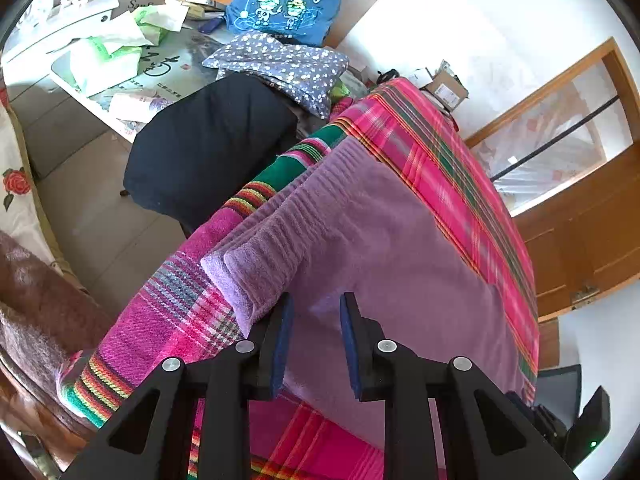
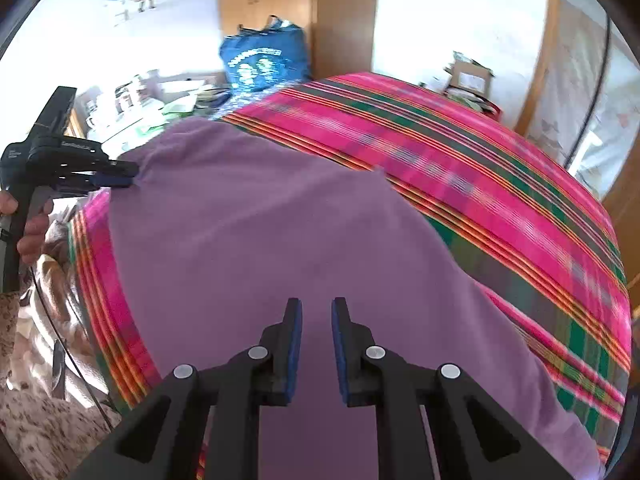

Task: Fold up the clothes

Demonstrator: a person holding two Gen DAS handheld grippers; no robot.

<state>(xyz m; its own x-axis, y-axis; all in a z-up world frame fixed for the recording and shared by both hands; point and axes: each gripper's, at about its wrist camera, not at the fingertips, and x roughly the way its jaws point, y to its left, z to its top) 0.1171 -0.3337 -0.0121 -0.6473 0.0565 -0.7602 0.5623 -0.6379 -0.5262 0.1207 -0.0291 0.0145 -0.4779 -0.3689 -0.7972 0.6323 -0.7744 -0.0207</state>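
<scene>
**Purple top on the pink bed**

Purple and soft, the top [image 2: 280,240] lies spread flat on the bed [image 1: 420,128], which wears a pink cloth with green and orange stripes. We see the top's ribbed edge [image 1: 280,220] folded over near the bed's side, with the stripes showing all around the top.

We hold one tool in each hand. Our left gripper [image 1: 316,312] hangs just over the top, close to the ribbed edge. Its two blue pads [image 1: 280,344] stand apart with only purple cloth seen behind the gap, so it is open and holds nothing. In the right wrist view this same tool pokes in from the side at the top's far corner, and a hand [image 2: 34,228] is wrapped around its handle. From there we cannot tell if it touches the cloth.

Our right gripper [image 2: 317,312] floats over the middle of the top. Its pads have a small gap between them and nothing is in it.

Past the bed, a black cloth [image 1: 208,144] and a dotted blue bundle [image 1: 280,64] lie near a blue bag [image 1: 288,0] with cartoon figures on it. White and green papers [image 1: 116,48] lie by the bag.
</scene>
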